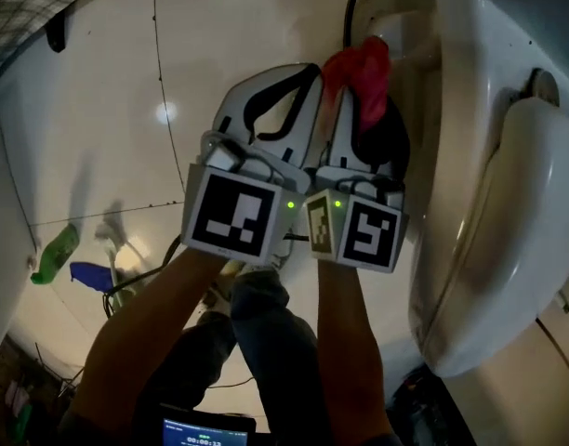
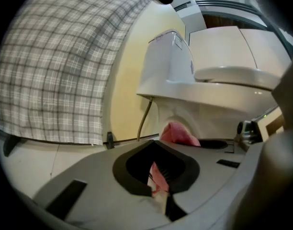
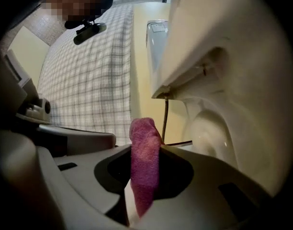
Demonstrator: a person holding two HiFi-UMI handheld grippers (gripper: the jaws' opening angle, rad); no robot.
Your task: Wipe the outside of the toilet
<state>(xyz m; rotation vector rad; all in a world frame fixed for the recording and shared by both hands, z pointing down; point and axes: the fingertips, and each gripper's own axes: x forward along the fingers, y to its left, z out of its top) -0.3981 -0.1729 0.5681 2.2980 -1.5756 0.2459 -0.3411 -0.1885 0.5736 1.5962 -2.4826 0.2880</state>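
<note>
Toilet [image 1: 508, 212] of glossy white ceramic along right side of head view: rounded bowl flank, smooth seat lid, boxy tank [image 2: 170, 66] behind. Thin dark supply hose [image 2: 144, 119] curving down from under tank to floor line.

Right gripper [image 1: 359, 110]: jaws clamped on pink terry cloth [image 3: 145, 166], nappy and rolled into an upright wad with rounded top standing proud of jaw tips. Cloth bunched at gripper tip in head view [image 1: 368, 63], low beside curved pedestal under tank. Contact with ceramic not confirmed.

Left gripper [image 1: 303, 82]: set tight alongside right gripper, tips just beside cloth. Jaws drawn together, with thin pink strip of same cloth pinched in seam [image 2: 157, 175]. Remainder of cloth seen bulging beyond tip [image 2: 177, 134], near foot of pedestal.

Square-patterned marker cubes, black on white, at rear of both grippers [image 1: 231, 214] [image 1: 368, 230], each with small green light.

Floor [image 1: 108, 82] of shiny cream tile with thin dark joints. Green plastic bottle [image 1: 57, 253] lying well apart at left. Grey-and-white checked fabric [image 2: 55, 66] hanging to left of tank.
</note>
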